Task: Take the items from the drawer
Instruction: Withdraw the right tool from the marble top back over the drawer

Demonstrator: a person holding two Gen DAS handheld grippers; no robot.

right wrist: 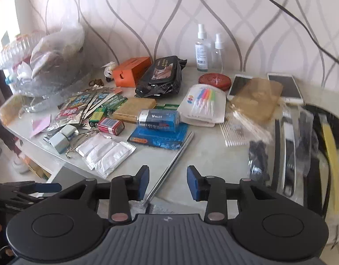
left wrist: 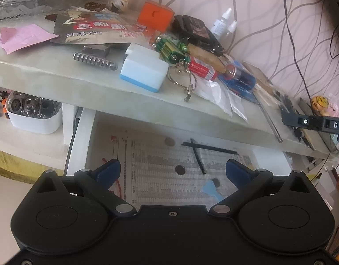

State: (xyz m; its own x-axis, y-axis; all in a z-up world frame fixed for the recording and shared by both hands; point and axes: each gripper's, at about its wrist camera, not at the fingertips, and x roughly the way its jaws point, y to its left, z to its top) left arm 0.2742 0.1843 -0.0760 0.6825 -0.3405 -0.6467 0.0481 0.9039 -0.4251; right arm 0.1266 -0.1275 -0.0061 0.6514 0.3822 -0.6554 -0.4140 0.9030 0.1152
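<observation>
The white drawer [left wrist: 81, 137] stands pulled out under the tabletop, lined with printed paper. On the paper lie two crossed black strips [left wrist: 198, 154], dark round pieces [left wrist: 180, 169] and a light blue scrap [left wrist: 210, 190]. My left gripper [left wrist: 172, 172] hangs open above the drawer with nothing between its blue pads. My right gripper [right wrist: 168, 183] is over the tabletop's front edge, its jaws partly apart. A thin metal rod [right wrist: 176, 156] lies on the table and runs between them, close to the left pad, without being pressed.
The tabletop [right wrist: 209, 154] is crowded: blue battery pack [right wrist: 160, 119], white sachets [right wrist: 105, 152], orange box [right wrist: 132, 70], spray bottles [right wrist: 201, 46], phones [right wrist: 284, 86], bagged black items [right wrist: 288, 145]. A white bin of metal parts [left wrist: 34, 114] sits on a lower shelf left of the drawer.
</observation>
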